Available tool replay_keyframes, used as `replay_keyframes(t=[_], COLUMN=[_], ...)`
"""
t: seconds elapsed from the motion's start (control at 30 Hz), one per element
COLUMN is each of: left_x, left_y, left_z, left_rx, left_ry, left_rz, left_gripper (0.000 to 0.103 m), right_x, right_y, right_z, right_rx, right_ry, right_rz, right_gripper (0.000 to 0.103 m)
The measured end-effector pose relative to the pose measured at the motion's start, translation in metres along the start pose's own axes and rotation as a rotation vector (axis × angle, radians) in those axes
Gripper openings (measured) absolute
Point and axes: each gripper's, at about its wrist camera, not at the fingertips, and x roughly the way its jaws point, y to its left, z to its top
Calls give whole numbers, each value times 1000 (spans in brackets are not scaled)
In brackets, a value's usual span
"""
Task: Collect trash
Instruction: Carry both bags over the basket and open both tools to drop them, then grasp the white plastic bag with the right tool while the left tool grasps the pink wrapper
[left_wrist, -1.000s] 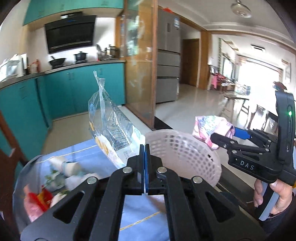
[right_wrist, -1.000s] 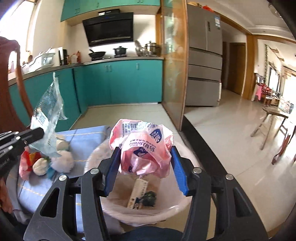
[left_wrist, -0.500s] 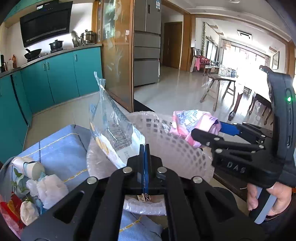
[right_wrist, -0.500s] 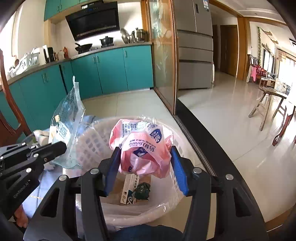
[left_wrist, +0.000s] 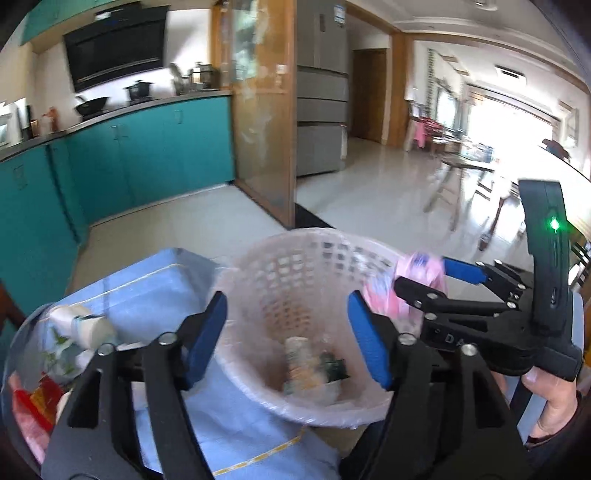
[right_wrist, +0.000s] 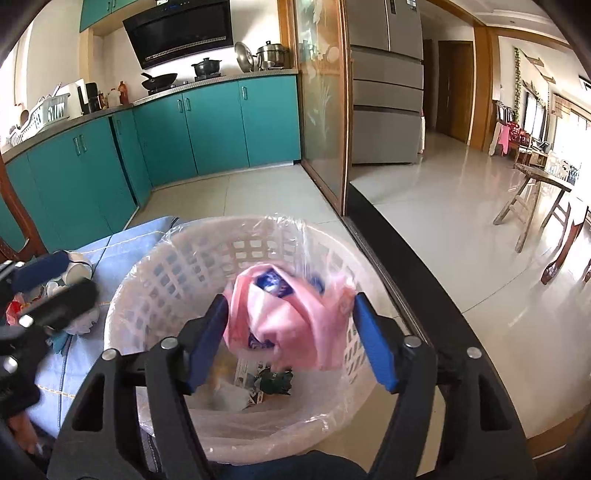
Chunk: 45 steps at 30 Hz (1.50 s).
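Note:
A white lattice basket (left_wrist: 258, 280) lined with clear plastic stands at the edge of a blue-clothed table; it also shows in the right wrist view (right_wrist: 155, 280). My left gripper (left_wrist: 288, 332) is open and empty above the basket. Blurred wrappers (left_wrist: 299, 362) lie at its bottom. My right gripper (right_wrist: 291, 332) is open over the basket, and a crumpled pink plastic bag (right_wrist: 288, 314) is between its jaws, blurred, seemingly falling free. In the left wrist view the pink bag (left_wrist: 417, 277) sits at the right gripper's (left_wrist: 428, 277) tips.
On the blue cloth (left_wrist: 155, 295) to the left lie paper cups (left_wrist: 81, 325), tissues and a red wrapper (left_wrist: 37, 402). The table edge drops to a tiled floor (right_wrist: 443, 206). Teal cabinets (right_wrist: 184, 129) and a glass partition (right_wrist: 325, 110) stand beyond.
My left gripper opened and the clear plastic bag it held is gone from its jaws. My right gripper opened wider and the pink bag has slipped lower toward the basket.

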Motion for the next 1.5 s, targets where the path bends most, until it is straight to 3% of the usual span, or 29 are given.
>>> replay_keyframes(t=[0.17,0.37,0.5,0.57,0.67,0.77,0.93,1.03,1.07,1.17,1.43,1.47,1.5], left_x=[-18,-49,-79,-93,-112,-120,-128,-125,-122,-114,-84,-80,-75], left_y=[26,74,131,155,180,188,192,200,203,207,222,223,224], left_z=[-9,-35,-68,-86,-111,-127,-135,-137,-138,-137,-134,-136,-138], left_rx=[-50,-80,-171,-229,-319,-325,-366,-378,-381,-382,-377,-376,-372], left_ry=[-4,16,75,116,162,200,199,208,214,220,241,253,268], left_rz=[109,331,496,532,533,539,504,494,488,487,461,460,453], left_gripper=[79,82,81,72,58,55,56,61,64,69,73,67,50], right_x=[0,-15,-29,-27,-20,8,68,79,81,74,26,19,15], right_y=[14,51,88,119,166,216,250,254,256,250,217,215,214], right_z=[-2,-3,-7,-9,-14,-16,-8,-13,-16,-24,-33,-36,-39], right_rx=[-14,-81,-154,-211,-288,-377,-343,-351,-351,-346,-329,-341,-352], right_ry=[4,-42,-96,-66,-32,14,148,202,219,239,216,213,213], right_rz=[22,81,189,277,393,334,332,336,351,379,433,440,444], right_gripper=[78,90,100,100,100,96,92,66,49,32,29,29,29])
